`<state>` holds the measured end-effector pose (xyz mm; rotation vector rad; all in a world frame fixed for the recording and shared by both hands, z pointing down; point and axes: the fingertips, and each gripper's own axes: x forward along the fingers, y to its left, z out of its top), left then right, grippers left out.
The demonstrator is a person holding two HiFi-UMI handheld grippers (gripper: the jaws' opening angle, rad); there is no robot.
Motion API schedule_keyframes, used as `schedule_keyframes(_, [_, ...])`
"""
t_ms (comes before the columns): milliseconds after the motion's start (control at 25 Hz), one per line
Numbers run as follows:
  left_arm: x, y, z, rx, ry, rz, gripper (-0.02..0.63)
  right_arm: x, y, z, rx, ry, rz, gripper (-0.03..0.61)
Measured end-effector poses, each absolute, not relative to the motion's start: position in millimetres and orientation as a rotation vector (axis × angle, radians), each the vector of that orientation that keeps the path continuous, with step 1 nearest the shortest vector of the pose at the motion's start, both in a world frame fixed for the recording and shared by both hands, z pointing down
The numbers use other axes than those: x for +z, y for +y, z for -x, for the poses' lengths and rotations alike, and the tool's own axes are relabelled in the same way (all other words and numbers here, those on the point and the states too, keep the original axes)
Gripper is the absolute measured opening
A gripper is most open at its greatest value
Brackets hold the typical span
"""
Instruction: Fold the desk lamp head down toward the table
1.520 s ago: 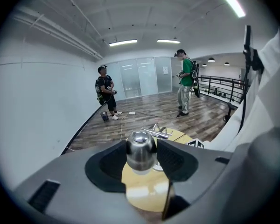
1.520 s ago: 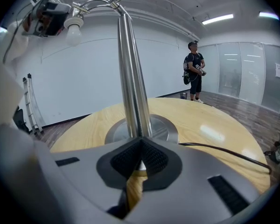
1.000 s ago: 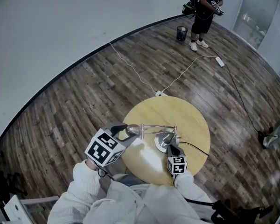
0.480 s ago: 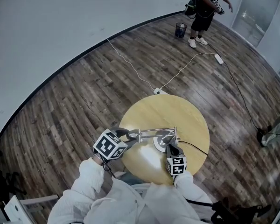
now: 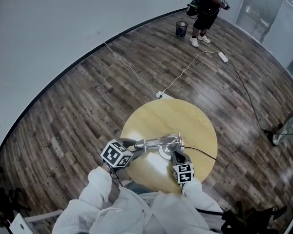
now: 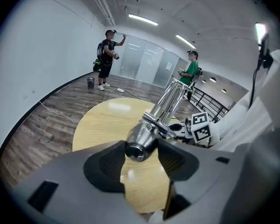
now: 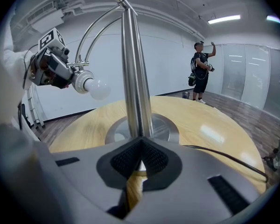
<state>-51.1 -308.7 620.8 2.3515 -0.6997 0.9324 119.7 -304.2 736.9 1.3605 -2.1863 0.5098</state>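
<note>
Widening slightly, left claw (image 6: 142,148) grasps lamp head (image 5: 139,143) near table edge (image 5: 124,130); right claw (image 7: 140,146) clenches pole (image 7: 133,69).

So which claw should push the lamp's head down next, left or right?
Left. The left claw, jaws just opening wider, has the lamp head between its pads. The right claw is shut on the post by the base, steadying it.

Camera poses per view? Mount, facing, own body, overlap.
Head view: on the person's head, steeply down at the round table; both sleeves, left claw, right claw.
Left claw view: on the left claw, along its own jaws, which have just been opening, lamp head between them.
Right claw view: on the right claw, along its own jaws, shut on the lamp pole.
Shared: table everywhere; each claw view catches the other claw.
</note>
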Motion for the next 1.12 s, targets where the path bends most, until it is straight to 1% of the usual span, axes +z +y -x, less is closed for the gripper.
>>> schedule_keyframes(1120, [660,-326,17,0.972,-0.553,-2.37,0.225,737,-308,-122,0.531,-2.178,-1.364,0.012])
